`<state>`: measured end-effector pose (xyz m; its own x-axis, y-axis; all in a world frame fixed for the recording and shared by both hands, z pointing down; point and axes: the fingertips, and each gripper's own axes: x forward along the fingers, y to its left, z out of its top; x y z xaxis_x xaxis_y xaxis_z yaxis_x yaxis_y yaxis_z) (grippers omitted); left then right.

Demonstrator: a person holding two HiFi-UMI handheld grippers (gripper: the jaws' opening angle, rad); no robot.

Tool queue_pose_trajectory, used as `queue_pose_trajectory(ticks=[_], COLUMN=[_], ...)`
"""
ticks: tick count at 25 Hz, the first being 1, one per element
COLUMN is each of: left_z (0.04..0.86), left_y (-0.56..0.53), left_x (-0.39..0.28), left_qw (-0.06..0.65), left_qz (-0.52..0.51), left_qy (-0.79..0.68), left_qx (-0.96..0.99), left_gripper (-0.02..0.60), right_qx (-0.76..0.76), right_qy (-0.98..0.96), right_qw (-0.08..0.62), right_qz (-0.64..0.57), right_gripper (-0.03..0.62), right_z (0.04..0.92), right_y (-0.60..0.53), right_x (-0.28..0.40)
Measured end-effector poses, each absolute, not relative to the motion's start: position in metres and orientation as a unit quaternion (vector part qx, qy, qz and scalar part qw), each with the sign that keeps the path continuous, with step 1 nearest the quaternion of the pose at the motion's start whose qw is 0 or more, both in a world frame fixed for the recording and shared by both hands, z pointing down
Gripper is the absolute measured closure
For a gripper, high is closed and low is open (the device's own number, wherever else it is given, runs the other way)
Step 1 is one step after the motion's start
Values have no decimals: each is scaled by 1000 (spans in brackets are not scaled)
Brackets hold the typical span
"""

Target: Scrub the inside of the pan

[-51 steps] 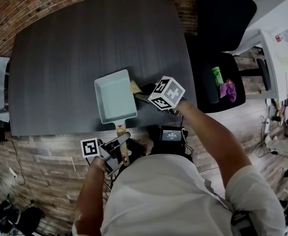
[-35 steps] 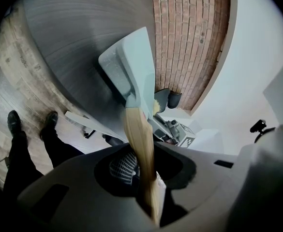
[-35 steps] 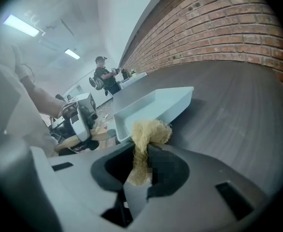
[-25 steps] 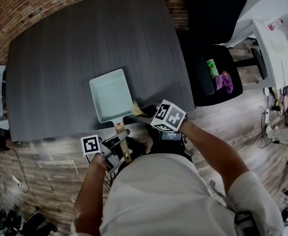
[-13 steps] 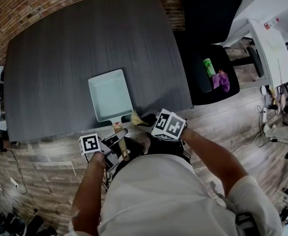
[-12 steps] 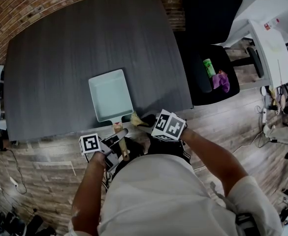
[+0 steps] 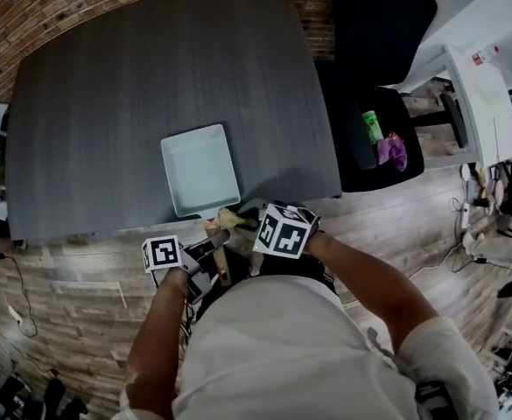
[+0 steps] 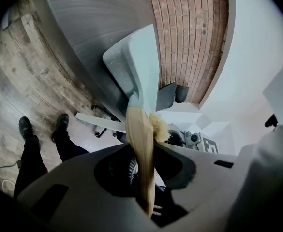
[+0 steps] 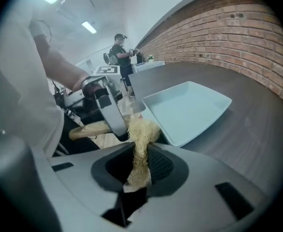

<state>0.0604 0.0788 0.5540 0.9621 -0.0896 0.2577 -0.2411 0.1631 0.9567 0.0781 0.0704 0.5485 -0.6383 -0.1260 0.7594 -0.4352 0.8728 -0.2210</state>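
Note:
A pale blue rectangular pan [image 7: 200, 169] lies at the near edge of the dark table [image 7: 107, 77], its wooden handle [image 7: 221, 268] sticking out past the edge. My left gripper [image 7: 210, 250] is shut on that handle; in the left gripper view the handle [image 8: 140, 149] runs between the jaws up to the pan [image 8: 136, 66]. My right gripper [image 7: 242, 221] is shut on a yellow fibrous scrubber [image 7: 227, 219], held just off the pan's near right corner, by the handle's base. In the right gripper view the scrubber [image 9: 141, 134] hangs beside the pan [image 9: 187, 110], not inside it.
A black office chair [image 7: 374, 160] stands right of the table, with a green bottle [image 7: 371, 126] and a purple cloth [image 7: 389, 150] on its seat. A white desk [image 7: 483, 86] lies further right. A brick wall borders the table's far side. A person [image 9: 119, 50] stands far off.
My right gripper has carried the scrubber from the pan's right side round to its near corner, next to the handle. The left gripper has stayed on the handle.

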Motion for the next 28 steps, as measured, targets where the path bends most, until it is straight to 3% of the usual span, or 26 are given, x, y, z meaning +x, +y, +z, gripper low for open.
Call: queue_pose_trajectory(ticks=[13, 28], left_z=[555, 563], left_y=[86, 89], left_x=[58, 50], left_qw=[744, 680], left_qz=[65, 102], left_qy=[-124, -147], left_qx=[653, 711], left_gripper=[480, 483], right_qx=[227, 269], right_qy=[-854, -822], right_qw=[427, 480], right_qz=[190, 151], right_gripper=[525, 526], right_z=[555, 536], right_y=[51, -9], right_x=[125, 179])
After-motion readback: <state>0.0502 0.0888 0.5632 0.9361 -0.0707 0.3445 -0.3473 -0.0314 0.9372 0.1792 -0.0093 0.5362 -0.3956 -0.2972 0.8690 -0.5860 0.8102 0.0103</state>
